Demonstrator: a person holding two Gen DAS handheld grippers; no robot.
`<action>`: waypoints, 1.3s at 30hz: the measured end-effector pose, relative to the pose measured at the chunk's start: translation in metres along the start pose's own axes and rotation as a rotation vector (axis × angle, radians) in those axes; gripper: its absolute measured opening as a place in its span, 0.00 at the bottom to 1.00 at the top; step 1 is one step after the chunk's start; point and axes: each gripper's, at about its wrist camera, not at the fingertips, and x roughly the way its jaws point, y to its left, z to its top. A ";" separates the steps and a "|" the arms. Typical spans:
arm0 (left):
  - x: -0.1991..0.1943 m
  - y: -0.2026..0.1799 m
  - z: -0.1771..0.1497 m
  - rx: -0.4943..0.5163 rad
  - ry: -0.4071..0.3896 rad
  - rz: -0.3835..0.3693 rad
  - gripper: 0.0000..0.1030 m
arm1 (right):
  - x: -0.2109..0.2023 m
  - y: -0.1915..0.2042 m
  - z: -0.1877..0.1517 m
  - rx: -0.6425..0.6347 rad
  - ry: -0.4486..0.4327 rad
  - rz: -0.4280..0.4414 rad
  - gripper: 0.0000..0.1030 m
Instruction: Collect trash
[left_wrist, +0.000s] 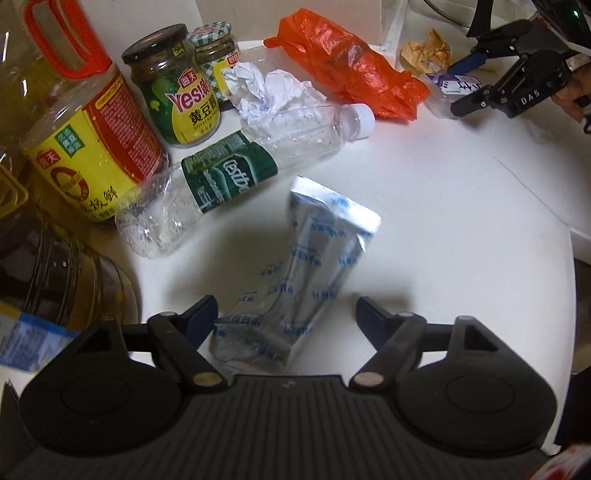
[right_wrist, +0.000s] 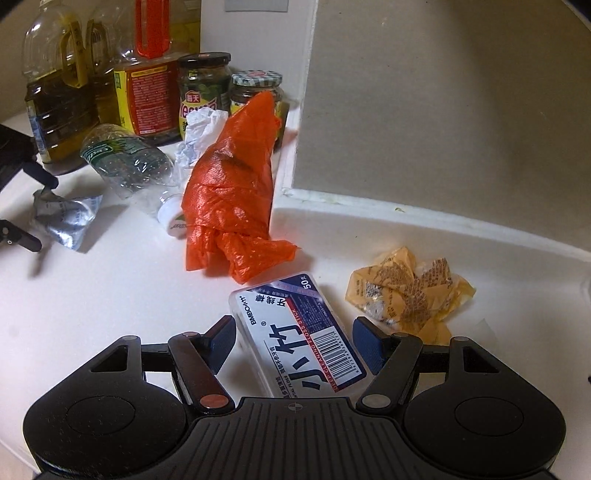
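Left wrist view: the left gripper (left_wrist: 286, 314) fills the bottom of the frame. Its jaws stand apart around a crumpled silver-and-blue pouch (left_wrist: 314, 266) at lower centre. The left pad is just beside the pouch's lower end; the right pad is clear of it. Whether the left pad touches cannot be told. The jaws are released, gripping nothing.

The pouch lies on the white table (left_wrist: 461, 221). Above and left of it an empty water bottle (left_wrist: 236, 166) lies on its side, cap toward upper right. Behind the bottle sits a wad of white paper (left_wrist: 266, 90). An orange plastic bag (left_wrist: 347, 62) lies at upper centre, a yellow wrapper (left_wrist: 428, 50) at upper right. At upper left stand 2 jars (left_wrist: 173, 85) and a yellow-labelled oil jug (left_wrist: 92, 147).

The right gripper (left_wrist: 469, 83) shows at the upper right of this view, with a floss box (left_wrist: 448, 86) at its fingertips.

Right wrist view: the right gripper (right_wrist: 293, 339) fills the bottom of the frame. Its jaws straddle the floss box (right_wrist: 295, 339), which lies flat on the table (right_wrist: 110, 295) at lower centre. Gaps show between both blue pads and the box sides, so the jaws are released.

The yellow wrapper (right_wrist: 406, 295) lies just right of the box. The orange bag (right_wrist: 232, 192) lies above it at centre. The bottle (right_wrist: 129, 166) and pouch (right_wrist: 66, 218) lie at centre left, with the left gripper (right_wrist: 38, 212) at the left edge.
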 end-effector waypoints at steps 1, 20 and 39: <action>-0.002 -0.002 -0.001 -0.018 0.005 -0.004 0.73 | -0.001 0.003 -0.001 0.007 0.004 -0.001 0.67; 0.001 -0.023 -0.001 -0.183 -0.010 0.018 0.75 | -0.031 0.037 -0.023 -0.017 0.011 0.110 0.76; -0.012 -0.030 -0.004 -0.302 -0.027 -0.029 0.36 | -0.045 0.039 -0.032 0.081 0.009 0.137 0.56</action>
